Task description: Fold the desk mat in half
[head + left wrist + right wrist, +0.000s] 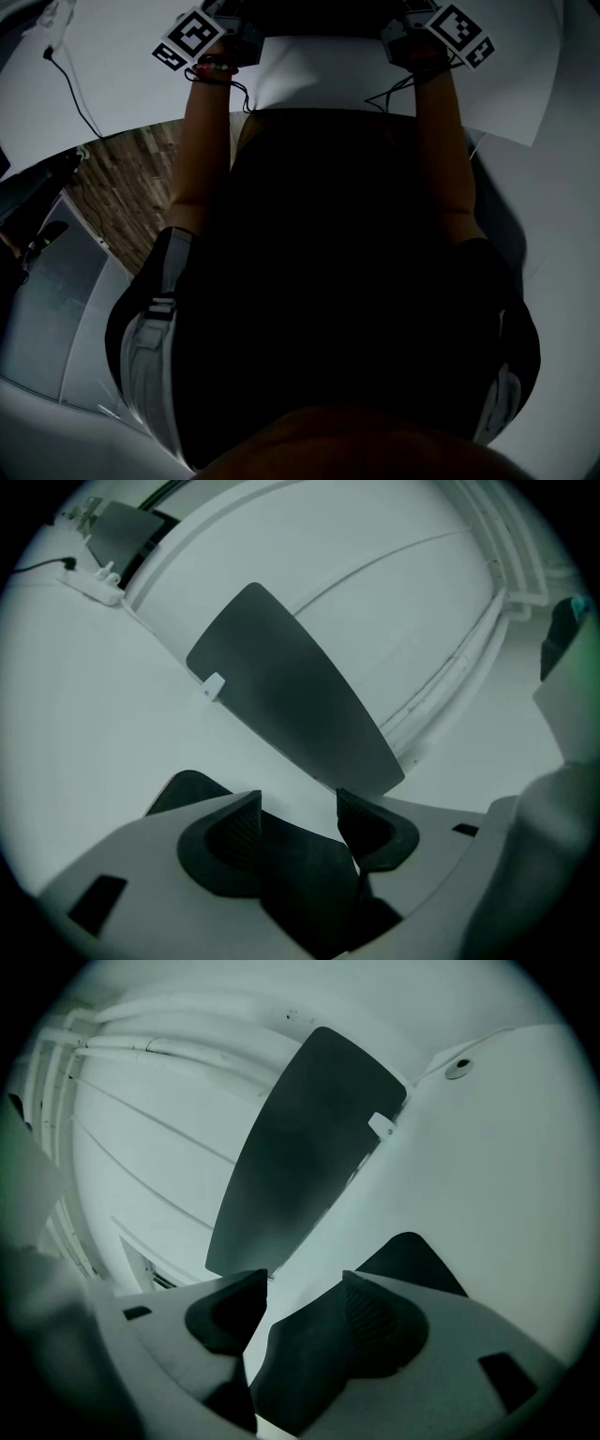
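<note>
The desk mat [291, 696], dark grey with rounded corners, lies flat on the white table [84, 733], just ahead of the left gripper [298, 803]. Its near corner sits just beyond the tip of one jaw. That gripper's jaws stand well apart with nothing between them. A small white tag [214, 684] sits at the mat's edge, farther out. The right gripper [305, 1283] also faces the mat, jaws wide and empty, with another corner of the mat just past its jaw tips.
</note>
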